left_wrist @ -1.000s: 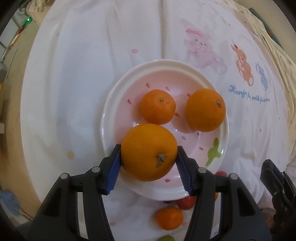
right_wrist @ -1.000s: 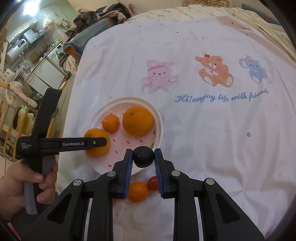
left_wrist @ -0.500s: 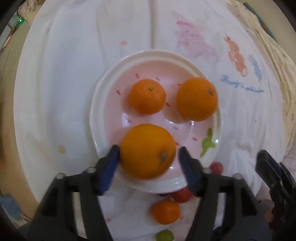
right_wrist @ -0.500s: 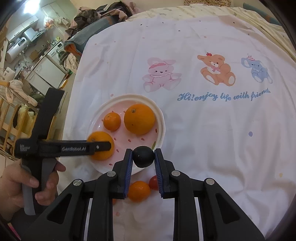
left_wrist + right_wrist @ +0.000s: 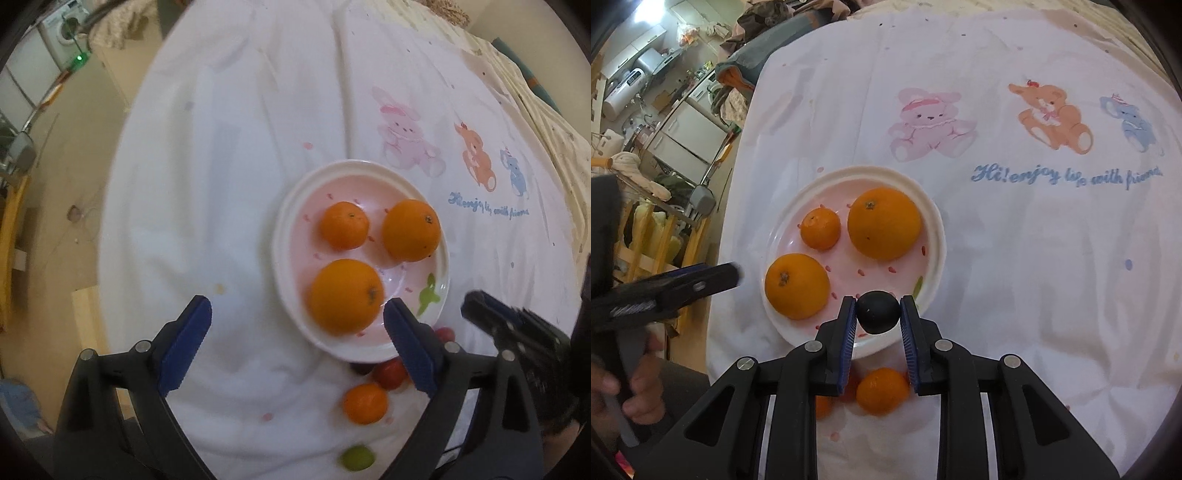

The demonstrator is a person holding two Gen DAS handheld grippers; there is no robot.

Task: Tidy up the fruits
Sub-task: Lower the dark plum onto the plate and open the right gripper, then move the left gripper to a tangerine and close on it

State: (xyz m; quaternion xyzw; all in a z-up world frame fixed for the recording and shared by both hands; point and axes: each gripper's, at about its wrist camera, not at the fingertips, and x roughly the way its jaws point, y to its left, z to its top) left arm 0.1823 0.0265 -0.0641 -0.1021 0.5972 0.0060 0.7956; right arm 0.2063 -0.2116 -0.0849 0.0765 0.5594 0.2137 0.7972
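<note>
Left wrist view: my left gripper point(image 5: 297, 319) hangs over a plate point(image 5: 291, 236) of oranges, its jaws wide and opening with nothing between them.

The largest orange point(image 5: 345, 296) lies on the plate's near side, just inside my right-hand blue pad point(image 5: 408, 345) and free of both pads. Two more oranges point(image 5: 411, 229) sit farther out beyond the jaws. Below the plate's near rim, on the white tablecloth point(image 5: 229, 147) close to the right-hand finger, lie a small orange point(image 5: 365, 403), a red fruit point(image 5: 389, 373) and a green one point(image 5: 356, 458). In the right wrist view, my right gripper point(image 5: 878, 314) is clamped narrowly on a small dark round fruit point(image 5: 878, 312), held over the plate's near edge. The same small orange shows below, between those fingers. A hand point(image 5: 639, 384) grips the left tool's handle at the far left.
</note>
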